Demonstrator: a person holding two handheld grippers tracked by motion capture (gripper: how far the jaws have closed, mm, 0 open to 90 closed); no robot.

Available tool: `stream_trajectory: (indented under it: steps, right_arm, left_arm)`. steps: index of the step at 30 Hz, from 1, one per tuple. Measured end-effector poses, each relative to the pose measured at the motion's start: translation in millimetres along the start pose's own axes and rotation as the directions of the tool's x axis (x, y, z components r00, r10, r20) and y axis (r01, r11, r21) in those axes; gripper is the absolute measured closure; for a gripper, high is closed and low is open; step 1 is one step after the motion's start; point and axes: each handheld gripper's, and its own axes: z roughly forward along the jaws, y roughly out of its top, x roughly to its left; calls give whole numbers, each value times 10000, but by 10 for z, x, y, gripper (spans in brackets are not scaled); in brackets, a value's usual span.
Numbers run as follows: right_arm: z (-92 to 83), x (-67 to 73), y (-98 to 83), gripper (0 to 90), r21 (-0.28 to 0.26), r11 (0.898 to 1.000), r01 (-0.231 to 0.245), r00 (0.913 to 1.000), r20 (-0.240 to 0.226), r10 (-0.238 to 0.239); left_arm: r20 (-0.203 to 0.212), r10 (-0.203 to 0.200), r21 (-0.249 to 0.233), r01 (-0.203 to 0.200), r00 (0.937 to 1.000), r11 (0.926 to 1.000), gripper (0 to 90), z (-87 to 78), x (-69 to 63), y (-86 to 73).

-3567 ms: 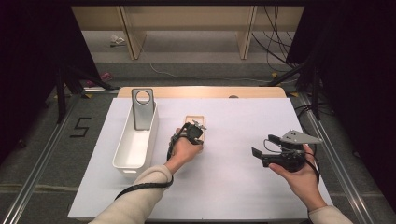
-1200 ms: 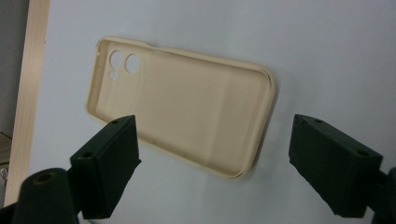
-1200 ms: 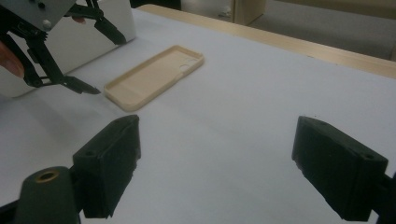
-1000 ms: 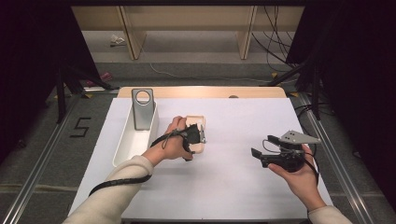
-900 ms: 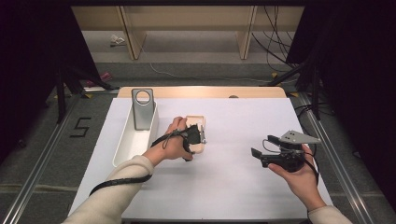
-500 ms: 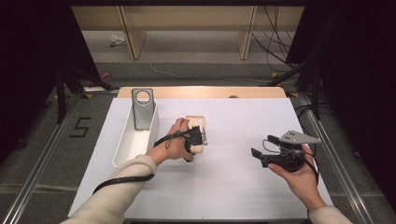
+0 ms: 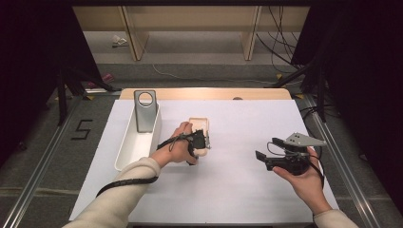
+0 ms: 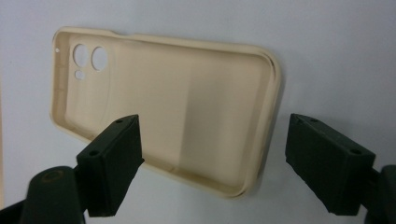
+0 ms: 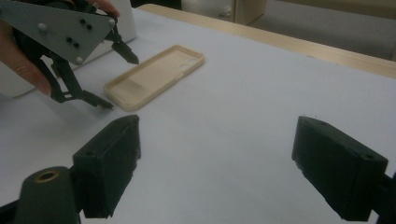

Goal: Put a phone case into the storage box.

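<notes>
Worktop [image 7: 237,190] first, white and bare along the near edge. On the right, a little farther in, right hand-held gripper [image 9: 219,149] parked in its hand, spread wide with nothing between the jaws, well apart from the work.

Left of centre and a little farther in, left hand-held gripper [image 8: 215,140], likewise spread wide and empty, hovering close over the near end of the phone case [image 8: 163,116]. Beige, lying flat on the worktop with its hollow side up and the camera holes at the far end, just beside the white bin [image 7: 126,152].

Probably the approach to a pick. To do it well:
- Square up first, since one jaw seems to sit at a long edge and the other out past the short end.
- Straddle the narrow width, or pinch one side wall.
- Come down until the pads reach below the rim.
- Close slowly, as thin walls like these will likely flex or skid on the smooth sheet.

Farther back, grey stand [image 7: 145,111] with a round hole, upright in the bin's far end.

Hard to judge:
- whether either jaw tip touches the case or the sheet;
- much of the case in the high view, covered by the left hand [image 7: 178,147];
- the stand's foot, hidden behind the bin wall.
</notes>
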Motion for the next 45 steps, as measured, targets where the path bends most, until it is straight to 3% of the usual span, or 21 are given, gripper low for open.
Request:
stream_trajectory:
  steps: [12,26,36,45]
  right_arm:
    - [3,0,-2,162,13,10000,13,10000,-13,-13]
    - [3,3,-1,162,32,10000,6,10000,-30,-6]
    - [3,2,-2,162,22,10000,6,10000,-29,-6]
    - [3,1,-1,163,7,10000,13,10000,-32,-13]
  left_arm:
    - [362,59,20,-59,9993,10000,210,19,16,7]
    - [1291,273,108,-289,9913,9995,489,-7,12,24]
    - [1744,290,163,-324,9842,9993,580,-4,34,33]
    - [2222,371,250,-437,9743,9987,676,-2,46,51]
